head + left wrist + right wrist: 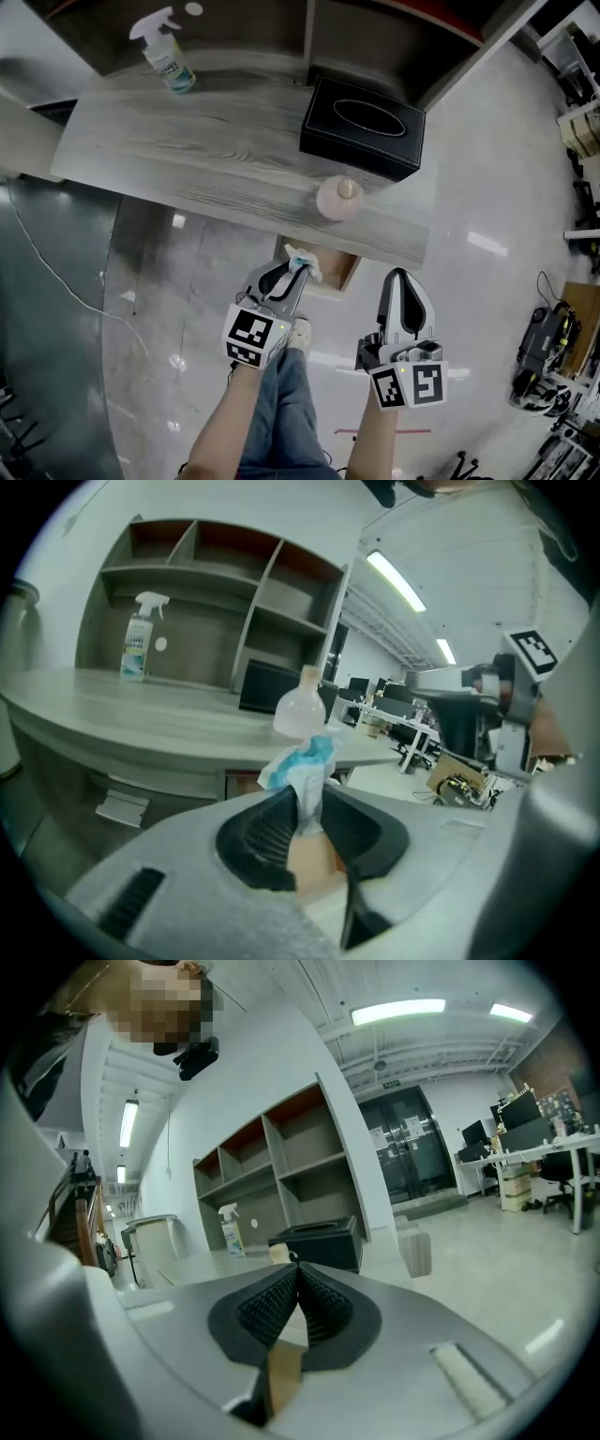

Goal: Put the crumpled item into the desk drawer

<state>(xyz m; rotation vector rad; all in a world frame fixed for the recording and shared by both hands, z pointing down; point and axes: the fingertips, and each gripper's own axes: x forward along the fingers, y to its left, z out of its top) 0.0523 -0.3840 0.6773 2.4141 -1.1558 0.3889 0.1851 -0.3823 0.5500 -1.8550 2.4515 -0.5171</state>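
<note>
The crumpled item [303, 262], a white and blue wad, is pinched at the tip of the left claw [294, 271], whose jaws close on its lower part while the rest sticks out above them. In the left gripper view the crumpled item [303, 764] stands up from the left claw [306, 803]. In the head view it hangs just below the front edge of the grey wood-grain tabletop [187, 150]. The drawer [343, 272] is open just beside it at 3 o'clock.

At 1 o'clock from the wad, a round pale bottle [339, 199] stands near the tabletop's edge. Farther along the same line sits a black tissue box [362, 127]. A spray bottle [170, 58] stands well apart at 11 o'clock, near the shelving.

The right claw [401, 277] hangs at 3 o'clock from the wad, past the drawer. In the right gripper view its ribbed pads [323, 1307] are pressed together with nothing between them.
</note>
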